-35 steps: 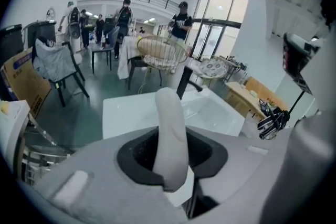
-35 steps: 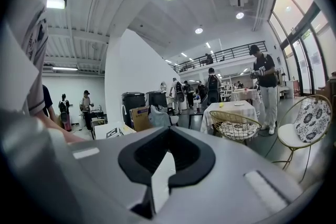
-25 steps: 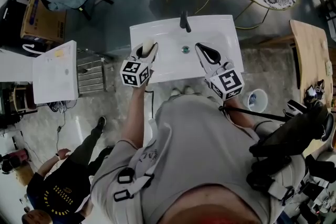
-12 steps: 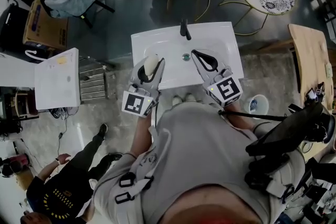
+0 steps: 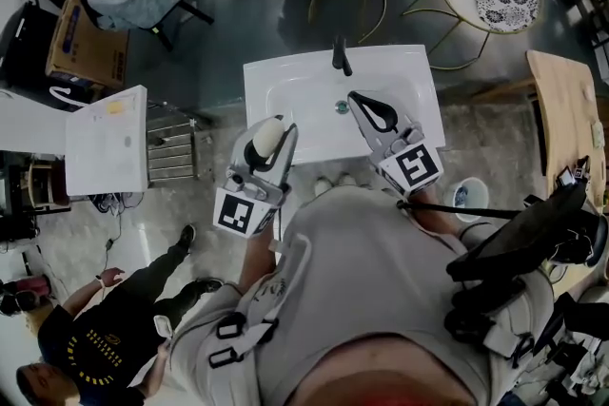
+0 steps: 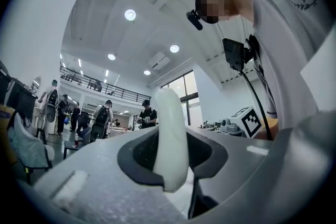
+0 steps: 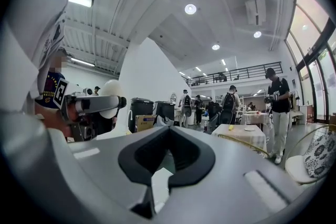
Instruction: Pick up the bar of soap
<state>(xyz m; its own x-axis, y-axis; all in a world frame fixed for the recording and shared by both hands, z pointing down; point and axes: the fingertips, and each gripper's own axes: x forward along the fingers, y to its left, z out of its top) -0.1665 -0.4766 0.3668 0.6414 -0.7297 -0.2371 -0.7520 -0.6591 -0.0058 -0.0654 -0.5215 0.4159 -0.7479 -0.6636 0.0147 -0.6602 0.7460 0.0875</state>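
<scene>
The left hand-held gripper (image 5: 267, 140) is clamped on the bar of soap (image 6: 170, 139), a smooth, white, rounded lump between its dark pads, up over the front left edge of the shiny white sink (image 5: 304, 76); the right hand-held gripper (image 5: 362, 102) has its grey jaws together, empty.

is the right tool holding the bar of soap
No, the right tool has nothing between its jaws, while the bar of soap is clamped in the left tool.

My head cam looks steeply down at the sink (image 5: 285, 86); my gripper cams tilt up, both catching the ceiling (image 6: 131, 39).
</scene>
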